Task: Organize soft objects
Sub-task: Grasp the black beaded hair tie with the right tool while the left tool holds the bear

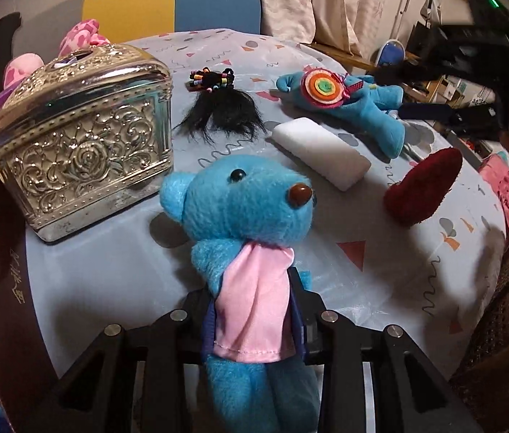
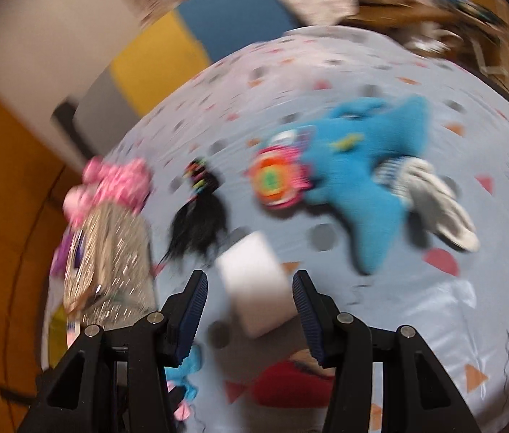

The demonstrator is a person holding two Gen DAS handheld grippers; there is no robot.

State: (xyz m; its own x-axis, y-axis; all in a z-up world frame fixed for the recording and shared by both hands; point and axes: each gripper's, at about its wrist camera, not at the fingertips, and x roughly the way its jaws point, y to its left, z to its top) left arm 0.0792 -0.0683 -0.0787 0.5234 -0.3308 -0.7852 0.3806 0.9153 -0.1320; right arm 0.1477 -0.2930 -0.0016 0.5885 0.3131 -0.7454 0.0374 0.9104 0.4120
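My left gripper (image 1: 254, 310) is shut on a blue teddy bear (image 1: 240, 202) with a pink scarf and holds it upright above the table. My right gripper (image 2: 250, 299) is open and empty above a white foam block (image 2: 254, 288), which also shows in the left wrist view (image 1: 321, 153). A red plush heart (image 1: 424, 187), a blue plush toy (image 1: 369, 108) with a felt lollipop, and a black hair piece (image 1: 222, 108) lie on the table. The right wrist view is blurred by motion. The right gripper also shows in the left wrist view at the upper right (image 1: 434, 112).
An embossed silver box (image 1: 84, 144) stands at the table's left, with a pink plush (image 1: 81, 36) behind it. A grey striped sock (image 2: 431, 202) lies by the blue plush toy. A chair (image 1: 167, 0) stands behind the patterned tablecloth (image 1: 362, 270).
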